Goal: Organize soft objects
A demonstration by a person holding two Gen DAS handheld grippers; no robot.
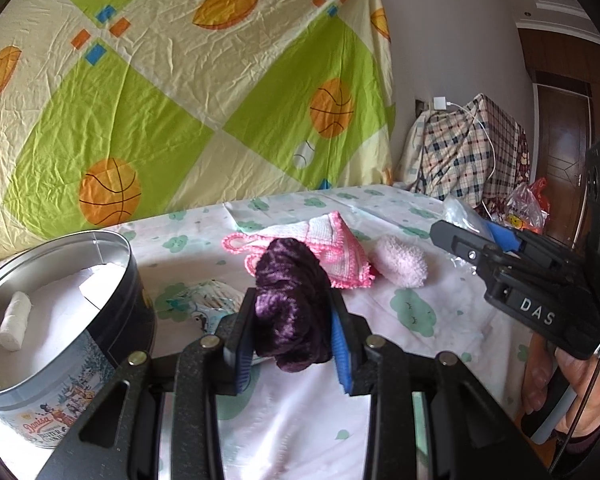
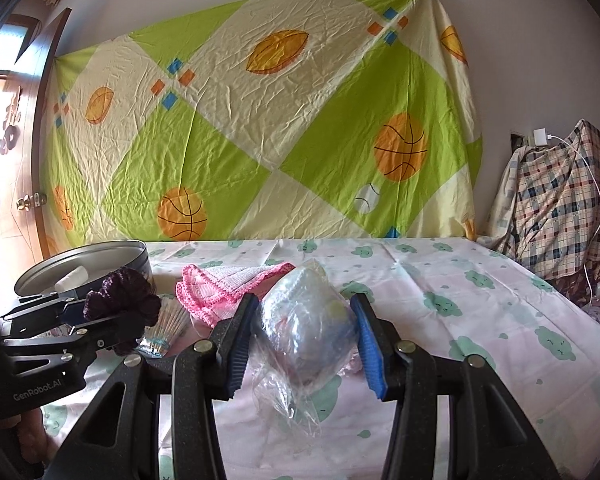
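My left gripper (image 1: 292,312) is shut on a dark purple fuzzy bundle (image 1: 290,300), held above the table just right of a round cookie tin (image 1: 112,304). Inside the tin lies a small white roll (image 1: 14,326). My right gripper (image 2: 304,328) is shut on a clear plastic bag (image 2: 308,332) with soft items inside. A pink-edged white cloth (image 1: 340,252) and a pale pink fluffy piece (image 1: 402,260) lie on the table beyond. From the right wrist view the left gripper (image 2: 80,316), the purple bundle (image 2: 124,296), the tin (image 2: 92,260) and the cloth (image 2: 224,284) show at the left.
The table wears a white cloth with green cloud prints (image 2: 480,320). A green and cream sheet with basketballs (image 2: 260,120) hangs on the wall behind. Plaid fabric (image 2: 560,200) and a charger cable pile at the right. A person's hand (image 1: 572,376) holds the right gripper's handle.
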